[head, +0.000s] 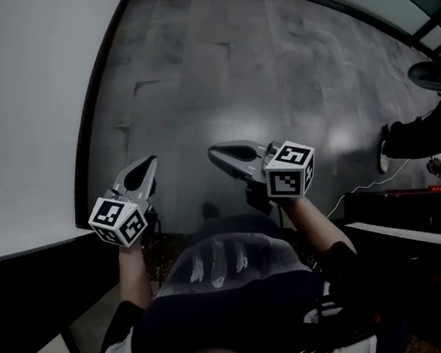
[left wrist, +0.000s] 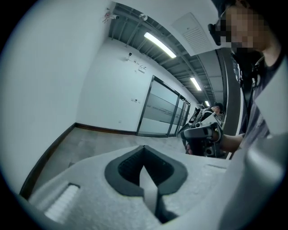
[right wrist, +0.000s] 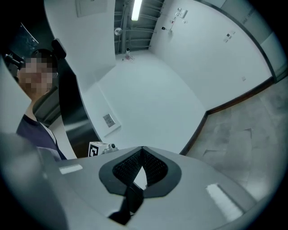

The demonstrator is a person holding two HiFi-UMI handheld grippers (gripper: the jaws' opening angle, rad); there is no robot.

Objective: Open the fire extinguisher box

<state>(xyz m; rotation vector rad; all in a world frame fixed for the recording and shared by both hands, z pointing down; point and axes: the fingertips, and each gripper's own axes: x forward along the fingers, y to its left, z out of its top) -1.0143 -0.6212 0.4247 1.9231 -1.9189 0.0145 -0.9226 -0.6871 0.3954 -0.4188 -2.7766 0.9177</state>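
Fire extinguisher box could not be made out in any of the three views; only bare grey floor point(head: 238, 73) and a white wall point(head: 35, 92) with a dark skirting point(head: 94, 105) lay ahead of the person.

The left gripper point(head: 150, 161) was held low near the wall, above the floor's left edge. It pointed forward and a little downward, with its marker cube point(head: 119, 221) nearest the body. The left forearm point(head: 135, 276) rose straight up from the bottom of the head view to meet it. In the left gripper view its jaws stood closed, tips meeting point(left wrist: 144, 147), and nothing was held between the dark pads.

The right gripper point(head: 213, 152) lay roughly level and crosswise, pointing left across the person's front. Its own cube point(head: 289, 171) sat on the right, and the right forearm point(head: 321, 224) reached in from the lower right. The right gripper view showed its jaws fully together point(right wrist: 142, 148) and empty, aimed at the wall, with the left gripper's cube just visible beyond them.

The two grippers were apart, the right one higher in the head view. A second person point(head: 430, 130) in dark clothing stood at the floor's far right edge.
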